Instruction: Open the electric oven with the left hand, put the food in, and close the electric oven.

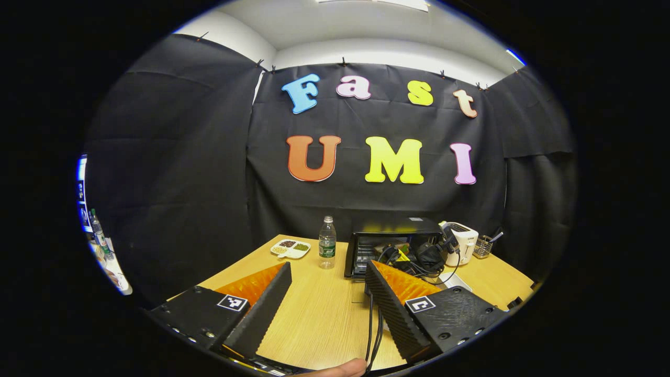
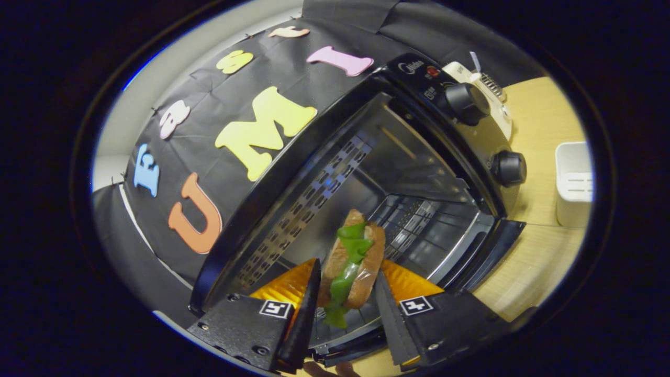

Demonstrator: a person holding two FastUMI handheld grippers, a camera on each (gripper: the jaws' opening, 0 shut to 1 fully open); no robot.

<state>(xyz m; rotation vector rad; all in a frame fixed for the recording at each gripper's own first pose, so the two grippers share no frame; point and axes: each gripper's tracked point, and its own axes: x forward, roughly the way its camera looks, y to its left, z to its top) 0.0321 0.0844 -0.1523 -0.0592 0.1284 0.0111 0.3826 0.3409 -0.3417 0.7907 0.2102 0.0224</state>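
In the right gripper view, the right gripper (image 2: 343, 293) is seen with its fingers clamped on a sandwich (image 2: 352, 264), one finger pressed against each bread face; green lettuce protrudes from the filling toward the camera. The sandwich is held at the mouth of the electric oven (image 2: 398, 173), whose door (image 2: 487, 246) is lowered and open, so that the wire rack (image 2: 419, 230) and the perforated inner wall are exposed behind the food. Two control knobs (image 2: 466, 102) are located on the oven's front panel, and a white container (image 2: 573, 180) stands on the counter (image 2: 539, 262) just beyond it. In the left gripper view, the left gripper (image 1: 327, 285) is held above the wooden counter, well back from the oven, with its fingers spread apart and nothing between them. A water bottle (image 1: 327, 243), a compartmented white dish (image 1: 290, 247) and a white appliance (image 1: 463, 242) are also seen on the counter near the oven.
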